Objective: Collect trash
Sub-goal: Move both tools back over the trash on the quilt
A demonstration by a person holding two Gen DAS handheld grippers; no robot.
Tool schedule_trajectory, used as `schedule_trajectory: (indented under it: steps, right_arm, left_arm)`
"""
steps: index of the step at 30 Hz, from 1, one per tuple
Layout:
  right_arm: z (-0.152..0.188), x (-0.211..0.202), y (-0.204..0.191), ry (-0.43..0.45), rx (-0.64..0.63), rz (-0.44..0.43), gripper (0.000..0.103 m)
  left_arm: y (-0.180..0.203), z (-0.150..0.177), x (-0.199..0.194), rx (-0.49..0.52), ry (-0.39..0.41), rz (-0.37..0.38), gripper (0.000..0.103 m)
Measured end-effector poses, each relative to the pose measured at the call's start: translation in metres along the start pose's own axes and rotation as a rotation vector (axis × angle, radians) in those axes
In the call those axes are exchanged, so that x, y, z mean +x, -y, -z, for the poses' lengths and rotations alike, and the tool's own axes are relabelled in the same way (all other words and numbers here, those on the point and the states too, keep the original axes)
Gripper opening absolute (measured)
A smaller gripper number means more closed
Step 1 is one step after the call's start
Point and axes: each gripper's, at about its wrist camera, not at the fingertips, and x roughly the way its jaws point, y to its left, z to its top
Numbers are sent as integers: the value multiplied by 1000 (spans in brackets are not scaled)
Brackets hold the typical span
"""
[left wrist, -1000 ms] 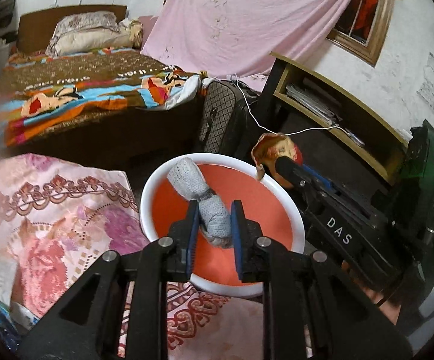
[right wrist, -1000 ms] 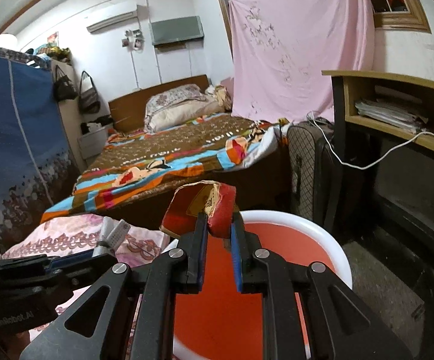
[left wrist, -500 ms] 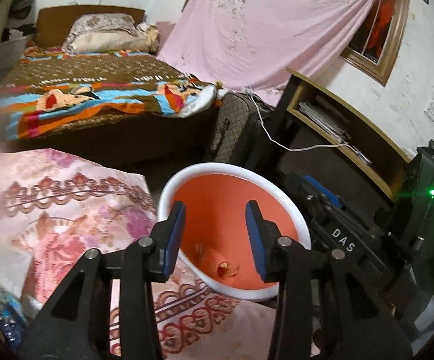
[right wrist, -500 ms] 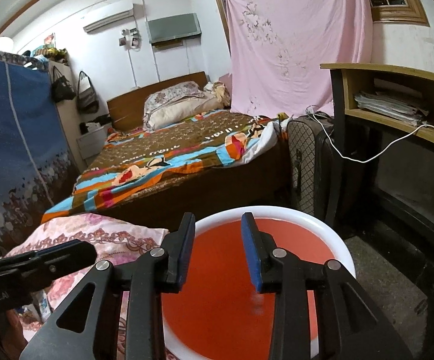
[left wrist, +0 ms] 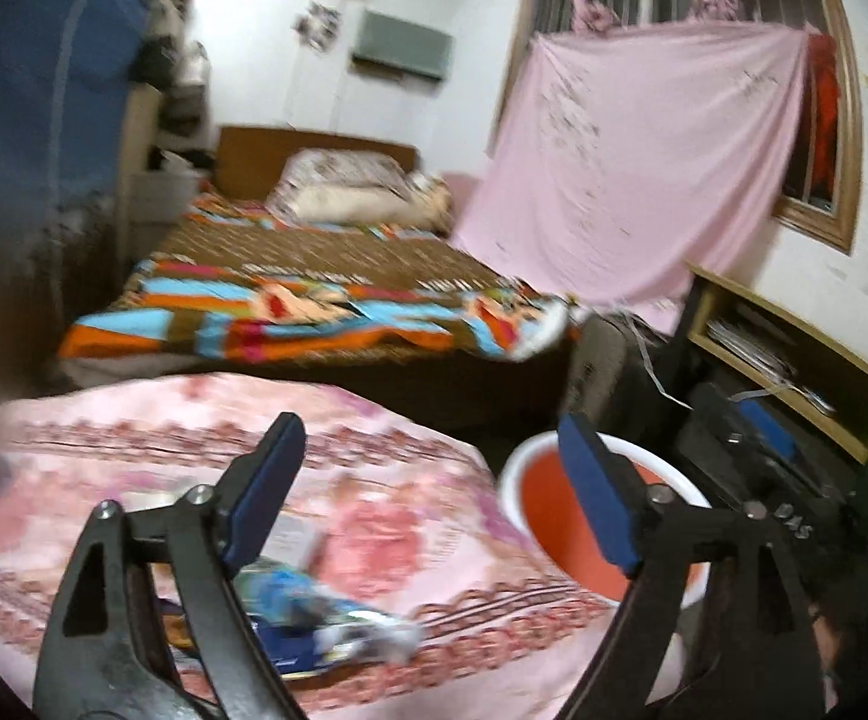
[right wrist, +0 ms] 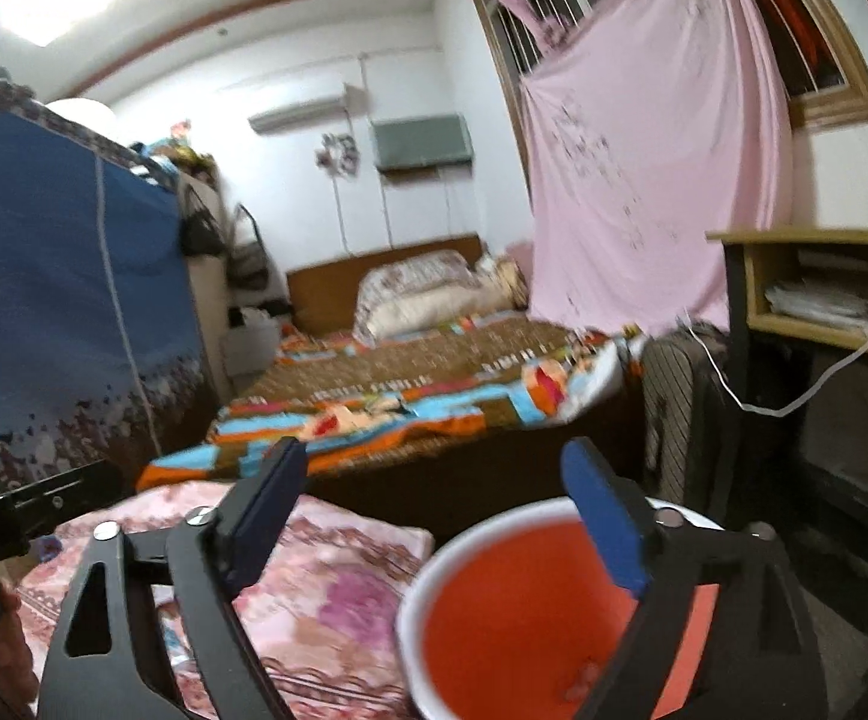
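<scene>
1. The left claw (left wrist: 431, 492) and the right claw (right wrist: 434, 507) are standing wide apart, having just been opening, nothing between them.
2. A blurred blue-and-white wrapper (left wrist: 314, 624) is lying on the pink floral blanket (left wrist: 398, 480).
3. Small scraps (right wrist: 583, 675) are lying inside the orange bin (right wrist: 493, 630), white-rimmed and cut off below.

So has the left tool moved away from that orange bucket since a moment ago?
Yes. The left tool has swung left: the orange bucket now sits at its right finger, and the pink floral cloth fills the gap. Its jaws have just been opening, empty.
</scene>
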Motion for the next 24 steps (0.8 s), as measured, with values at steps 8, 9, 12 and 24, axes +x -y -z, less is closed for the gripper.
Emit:
schedule_trajectory:
  steps: [8, 9, 12, 24]
  right_arm:
    - [1, -12, -35, 84, -56, -101, 103]
    - [2, -14, -40, 90, -62, -116, 103]
    - [6, -20, -56, 110, -87, -158, 103]
    - [22, -17, -111, 87, -202, -291, 103]
  left_arm:
    - [-47, 10, -52, -27, 134, -176, 92]
    - [-53, 12, -57, -32, 142, -189, 92]
    - [-68, 23, -75, -46, 175, -236, 92]
    - [-105, 53, -106, -50, 168, -346, 92]
